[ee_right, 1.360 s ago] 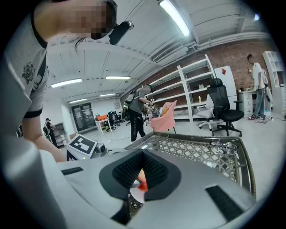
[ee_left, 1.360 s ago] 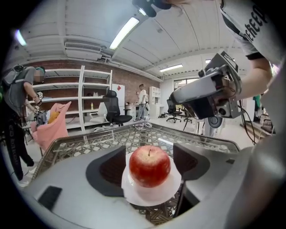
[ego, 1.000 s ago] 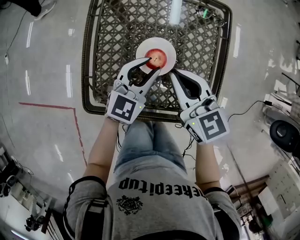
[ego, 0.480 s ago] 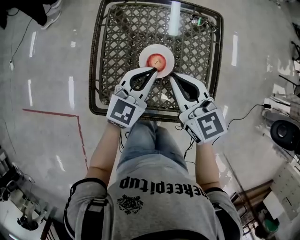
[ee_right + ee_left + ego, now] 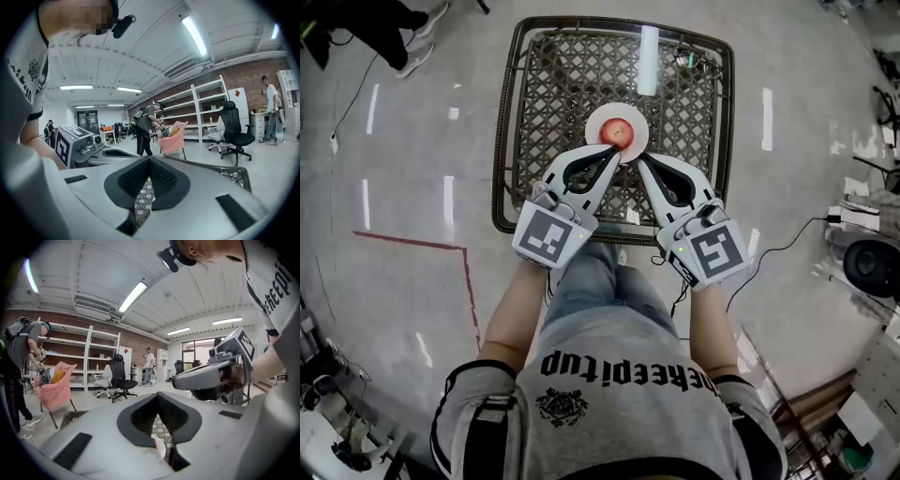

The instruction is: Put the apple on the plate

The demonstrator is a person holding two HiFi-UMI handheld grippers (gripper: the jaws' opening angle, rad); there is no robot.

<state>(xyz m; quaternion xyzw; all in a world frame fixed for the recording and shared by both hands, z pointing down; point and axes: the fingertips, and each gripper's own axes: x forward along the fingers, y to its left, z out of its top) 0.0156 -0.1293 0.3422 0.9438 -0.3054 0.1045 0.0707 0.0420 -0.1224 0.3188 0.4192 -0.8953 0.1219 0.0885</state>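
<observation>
Apple (image 5: 620, 134) on plate (image 5: 594, 122) | left hand-held gripper (image 5: 617, 148) pressed together, empty | right hand-held gripper (image 5: 638, 157) pressed together | shirt (image 5: 619, 412) print: "…keepitup"

The apple (image 5: 619, 132) is sitting on the plate (image 5: 596, 125), which is lying in the middle of the counter (image 5: 544, 84). The left gripper (image 5: 614, 148) and right gripper (image 5: 639, 157) are hovering side by side over its near half, pointing at the plate's near rim.
</observation>
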